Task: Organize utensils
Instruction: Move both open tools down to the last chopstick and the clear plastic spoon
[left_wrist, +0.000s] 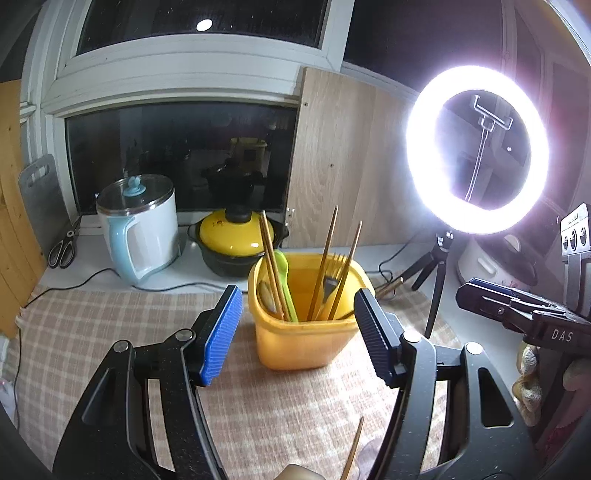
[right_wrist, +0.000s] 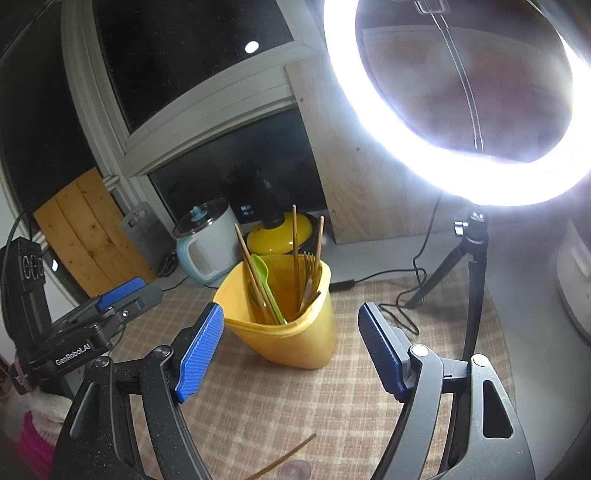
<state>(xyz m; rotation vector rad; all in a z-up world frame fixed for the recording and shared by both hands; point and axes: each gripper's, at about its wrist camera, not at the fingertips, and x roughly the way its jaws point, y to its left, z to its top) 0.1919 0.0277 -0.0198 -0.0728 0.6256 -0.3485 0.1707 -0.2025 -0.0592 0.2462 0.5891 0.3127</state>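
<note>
Yellow plastic tub (left_wrist: 306, 332), squarish with rounded corners, stands on checked woven cloth (left_wrist: 110, 332) over the surface, holding thin wooden chopsticks (left_wrist: 271, 266), a green plastic spoon (left_wrist: 286, 284) and a metal fork (left_wrist: 330, 284). Left gripper (left_wrist: 297, 332) and right gripper (right_wrist: 290, 347), ribbed blue pads spread apart, empty, tub just ahead.

Chopsticks (left_wrist: 271, 266), green spoon (left_wrist: 286, 280), fork (left_wrist: 330, 282) upright in yellow tub (left_wrist: 303, 343).
</note>
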